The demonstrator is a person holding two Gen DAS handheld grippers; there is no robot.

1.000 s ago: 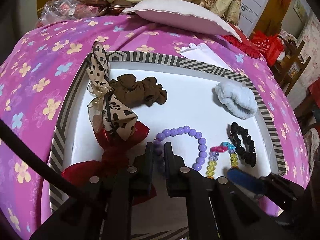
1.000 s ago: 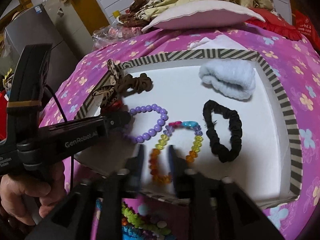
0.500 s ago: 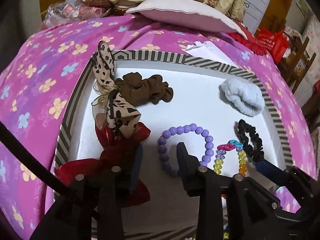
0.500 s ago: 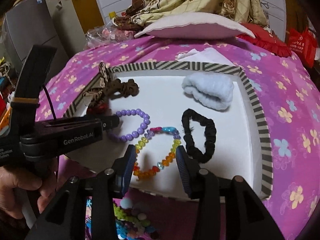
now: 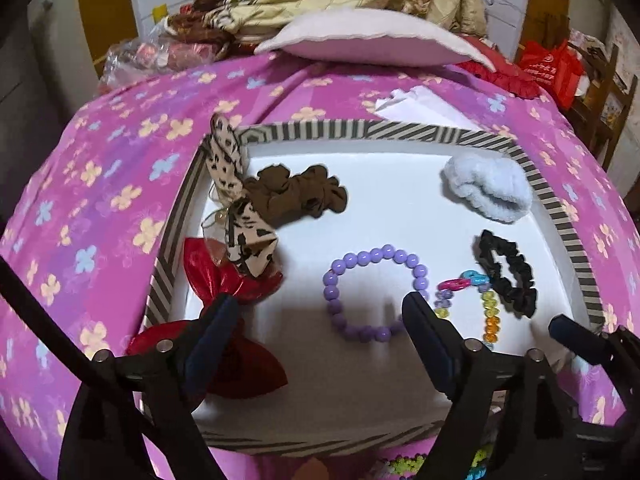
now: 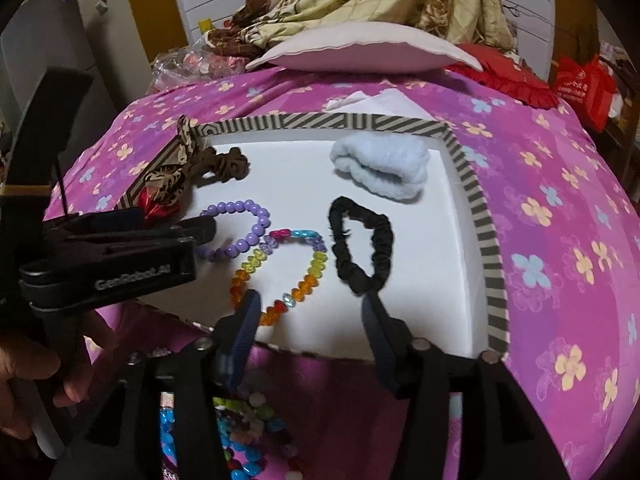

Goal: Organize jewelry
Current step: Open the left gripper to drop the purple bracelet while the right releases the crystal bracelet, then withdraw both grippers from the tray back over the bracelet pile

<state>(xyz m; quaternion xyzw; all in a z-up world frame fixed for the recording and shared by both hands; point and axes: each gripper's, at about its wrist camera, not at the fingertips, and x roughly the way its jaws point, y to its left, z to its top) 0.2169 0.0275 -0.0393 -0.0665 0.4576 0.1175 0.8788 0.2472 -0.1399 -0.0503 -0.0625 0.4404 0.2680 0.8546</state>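
Observation:
A purple bead bracelet lies flat on the white tray. My left gripper hovers over its near side with jaws opening wide and the pads clear of the beads. Beside it lies a rainbow bead bracelet. My right gripper stands at the bracelet's near end, jaws opening, pads not touching it. The left gripper also shows from the side in the right wrist view. A black scrunchie lies right of the rainbow bracelet.
Also in the tray are a brown scrunchie, a leopard bow, a red bow and a pale blue fluffy band. Loose coloured beads lie below the tray's near edge. A hand holds the left gripper.
The left jaws went from shut at the purple bracelet to wide open, leaving it on the tray. The right jaws widened around the rainbow bracelet. Both grippers drew back a little.

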